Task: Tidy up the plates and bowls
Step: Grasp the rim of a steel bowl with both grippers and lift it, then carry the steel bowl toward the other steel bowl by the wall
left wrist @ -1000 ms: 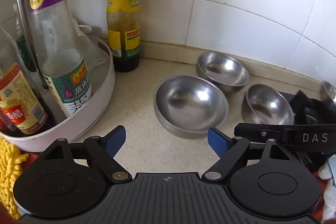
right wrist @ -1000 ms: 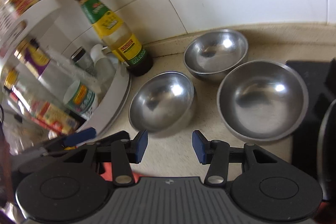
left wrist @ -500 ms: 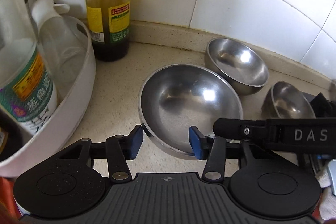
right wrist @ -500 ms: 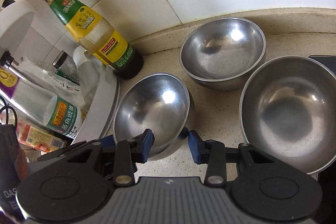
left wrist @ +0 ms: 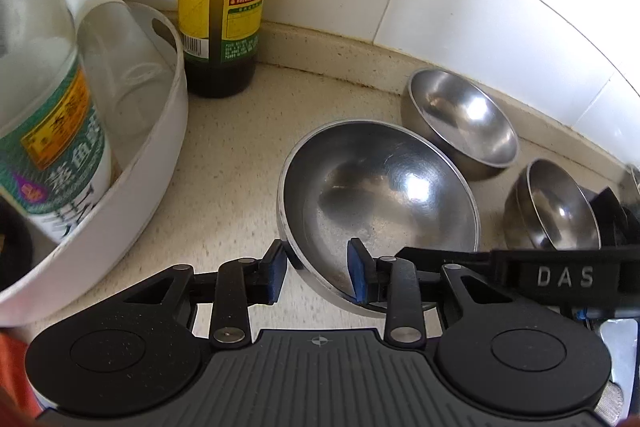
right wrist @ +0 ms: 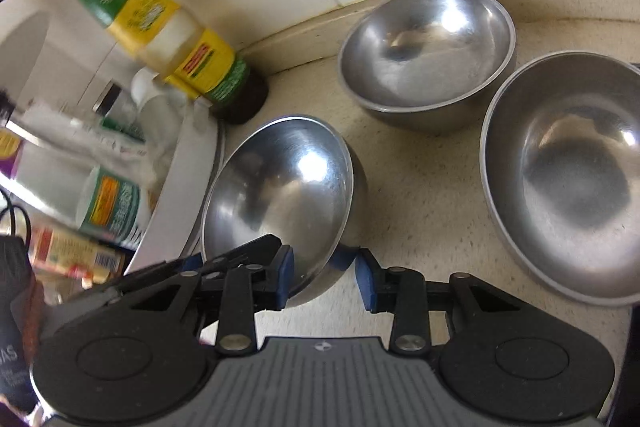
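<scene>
Three steel bowls sit on the speckled counter [left wrist: 236, 155] ahead of both grippers. The left gripper [left wrist: 318, 273] has its jaws narrowed around the near rim of the nearest bowl [left wrist: 380, 203]: one blue pad is outside the wall, the other inside the bowl. Whether the pads actually press the metal cannot be told. That bowl is tilted, its near edge raised. The right gripper [right wrist: 326, 277] has its jaws at a similar narrow gap around the same bowl's [right wrist: 280, 187] near rim, from the other side, holding nothing that can be confirmed. Beyond the jaws and to their right, the second bowl [right wrist: 428, 51] stands by the tiled wall, and the third bowl [right wrist: 568, 171] sits just beside it. Left of the jaws are a sauce bottle [left wrist: 222, 27] and a white rack [left wrist: 132, 163] of bottles.
</scene>
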`<state>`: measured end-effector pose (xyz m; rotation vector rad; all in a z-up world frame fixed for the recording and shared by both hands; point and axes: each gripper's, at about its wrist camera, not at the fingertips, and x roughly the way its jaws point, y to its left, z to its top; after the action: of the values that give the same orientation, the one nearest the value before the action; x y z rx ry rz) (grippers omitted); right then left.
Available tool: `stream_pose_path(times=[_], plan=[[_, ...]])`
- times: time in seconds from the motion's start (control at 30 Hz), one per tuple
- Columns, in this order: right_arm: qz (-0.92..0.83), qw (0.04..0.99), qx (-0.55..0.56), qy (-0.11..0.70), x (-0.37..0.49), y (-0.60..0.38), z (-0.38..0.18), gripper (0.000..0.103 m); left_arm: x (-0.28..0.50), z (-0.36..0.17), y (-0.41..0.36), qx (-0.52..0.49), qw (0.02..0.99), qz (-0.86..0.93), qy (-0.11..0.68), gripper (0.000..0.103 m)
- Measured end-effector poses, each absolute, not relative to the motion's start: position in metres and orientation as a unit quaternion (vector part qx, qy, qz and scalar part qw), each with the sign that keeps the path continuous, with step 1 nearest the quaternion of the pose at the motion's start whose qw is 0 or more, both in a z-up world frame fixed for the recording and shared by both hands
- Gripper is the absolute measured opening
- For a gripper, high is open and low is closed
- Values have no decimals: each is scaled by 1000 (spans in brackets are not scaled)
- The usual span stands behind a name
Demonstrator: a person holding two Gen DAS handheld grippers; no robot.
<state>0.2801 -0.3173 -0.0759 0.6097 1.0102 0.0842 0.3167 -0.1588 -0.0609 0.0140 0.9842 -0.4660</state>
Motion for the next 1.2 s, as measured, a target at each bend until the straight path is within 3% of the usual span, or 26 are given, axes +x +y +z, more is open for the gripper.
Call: stream_pose_path(times=[0.5, 1.03, 1.2], plan=[[52, 826, 260, 497, 235, -298, -70, 38, 264, -55, -136, 16, 851, -231, 472, 44], [0, 869, 240, 434, 179, -361, -12, 46, 239, -9, -149, 31, 876, -248, 413, 67], [-6, 882, 226, 414, 188, -375, 5, 46, 248, 2, -168, 51, 879, -263, 395, 69]])
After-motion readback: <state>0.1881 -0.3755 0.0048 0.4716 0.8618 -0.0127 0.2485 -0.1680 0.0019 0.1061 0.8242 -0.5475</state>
